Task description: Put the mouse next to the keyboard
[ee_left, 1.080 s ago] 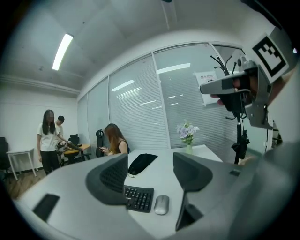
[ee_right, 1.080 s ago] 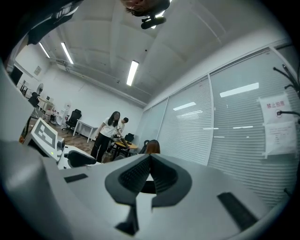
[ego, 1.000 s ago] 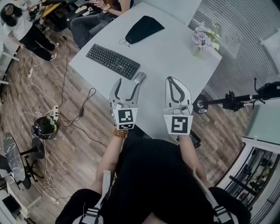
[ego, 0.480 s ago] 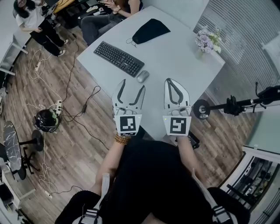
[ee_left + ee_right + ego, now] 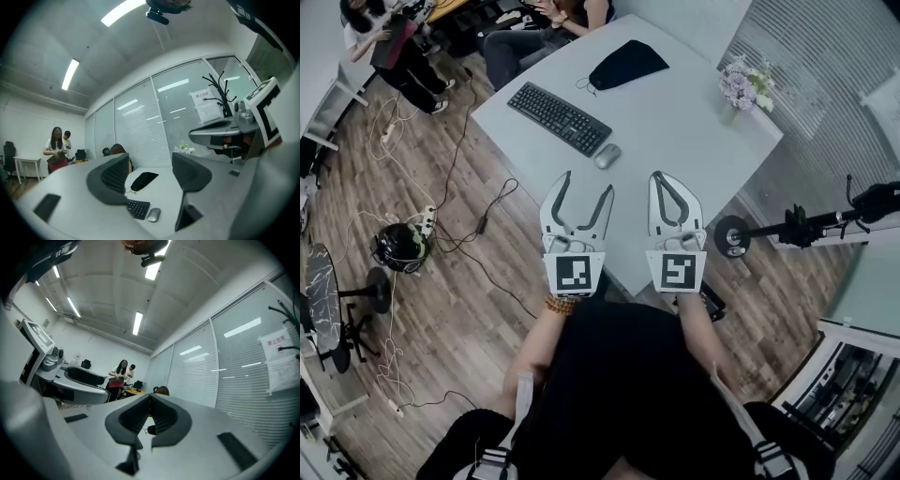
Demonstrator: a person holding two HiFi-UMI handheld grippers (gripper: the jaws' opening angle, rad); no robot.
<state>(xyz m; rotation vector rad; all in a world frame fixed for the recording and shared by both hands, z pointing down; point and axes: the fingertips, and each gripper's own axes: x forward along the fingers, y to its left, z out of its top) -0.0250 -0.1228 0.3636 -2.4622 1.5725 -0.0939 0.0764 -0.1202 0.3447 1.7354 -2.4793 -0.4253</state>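
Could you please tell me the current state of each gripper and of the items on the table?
Left gripper: open, nothing between its jaws.
Right gripper: shut, empty.
Mouse: flat on the table, beside the keyboard's end, not gripped.
Keyboard: flat on the table.
Black pouch: lying flat beyond the keyboard.
Flowers: upright near the table's corner.
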